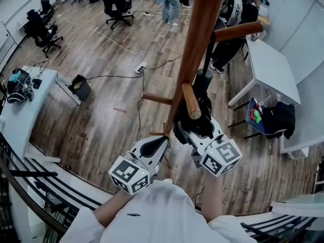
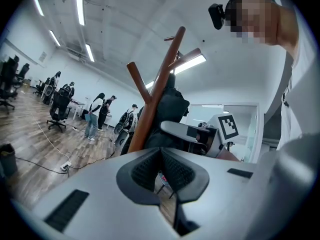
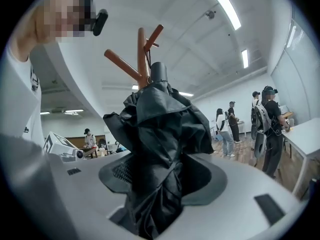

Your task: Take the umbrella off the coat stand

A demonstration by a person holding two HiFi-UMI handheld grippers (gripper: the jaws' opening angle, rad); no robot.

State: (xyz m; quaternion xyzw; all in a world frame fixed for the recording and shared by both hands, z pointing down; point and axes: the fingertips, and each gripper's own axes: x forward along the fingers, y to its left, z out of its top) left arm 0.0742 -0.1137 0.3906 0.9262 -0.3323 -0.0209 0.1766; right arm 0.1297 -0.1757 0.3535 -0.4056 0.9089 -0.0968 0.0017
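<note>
The wooden coat stand (image 1: pixel 195 49) rises through the middle of the head view, with a short peg (image 1: pixel 191 101) jutting toward me. A black folded umbrella (image 1: pixel 204 103) hangs against the pole just right of that peg. My right gripper (image 1: pixel 200 130) is level at the umbrella, one jaw on each side of it. In the right gripper view the crumpled black fabric (image 3: pixel 160 134) fills the gap between the wide-spread jaws, and I see no clear squeeze. My left gripper (image 1: pixel 161 140) sits just left of the pole with its pads (image 2: pixel 150 166) together on nothing.
Wood floor lies below, with a power strip and cables (image 1: pixel 139 69) and a small black bin (image 1: pixel 81 87). A white table (image 1: pixel 276 70) and a blue-seated chair (image 1: pixel 260 116) stand at the right. Office chairs (image 1: pixel 116 4) and standing people (image 1: pixel 172 1) are farther back. A desk (image 1: pixel 25 110) is at the left.
</note>
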